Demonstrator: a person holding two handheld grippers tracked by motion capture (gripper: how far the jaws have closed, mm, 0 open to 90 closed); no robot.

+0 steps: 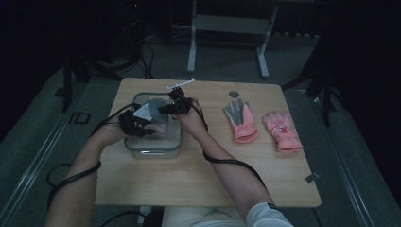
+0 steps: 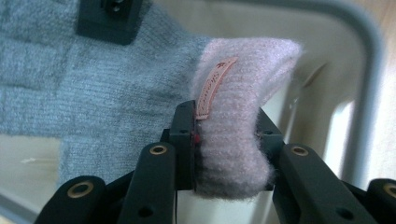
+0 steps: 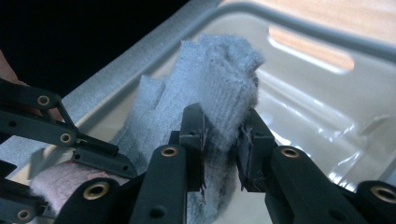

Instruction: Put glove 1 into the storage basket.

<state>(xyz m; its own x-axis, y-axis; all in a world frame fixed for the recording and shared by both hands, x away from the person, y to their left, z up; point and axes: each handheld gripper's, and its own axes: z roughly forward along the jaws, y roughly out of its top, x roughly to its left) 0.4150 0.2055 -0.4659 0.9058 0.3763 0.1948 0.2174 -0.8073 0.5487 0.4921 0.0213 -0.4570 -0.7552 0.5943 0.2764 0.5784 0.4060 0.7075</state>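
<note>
A knit glove (image 1: pixel 153 108) with a grey hand part (image 2: pixel 93 93) and a pink cuff (image 2: pixel 233 116) hangs stretched over a clear plastic bin (image 1: pixel 153 152) at the table's left middle. My left gripper (image 2: pixel 226 140) is shut on the pink cuff, its pads pressing both sides. My right gripper (image 3: pixel 223 140) is shut on the grey finger end (image 3: pixel 219 88) of the same glove. In the high view the left gripper (image 1: pixel 142 126) and right gripper (image 1: pixel 172 108) sit close together above the bin. The bin's pale inside (image 3: pixel 303 107) lies beneath the glove.
Two pink gloves lie flat on the wooden table (image 1: pixel 189 179) to the right: one with grey fingers (image 1: pixel 241 123), one all pink (image 1: pixel 282 130). A small white part (image 1: pixel 181 85) lies near the far edge behind the bin. A round hole (image 1: pixel 234 93) marks the tabletop.
</note>
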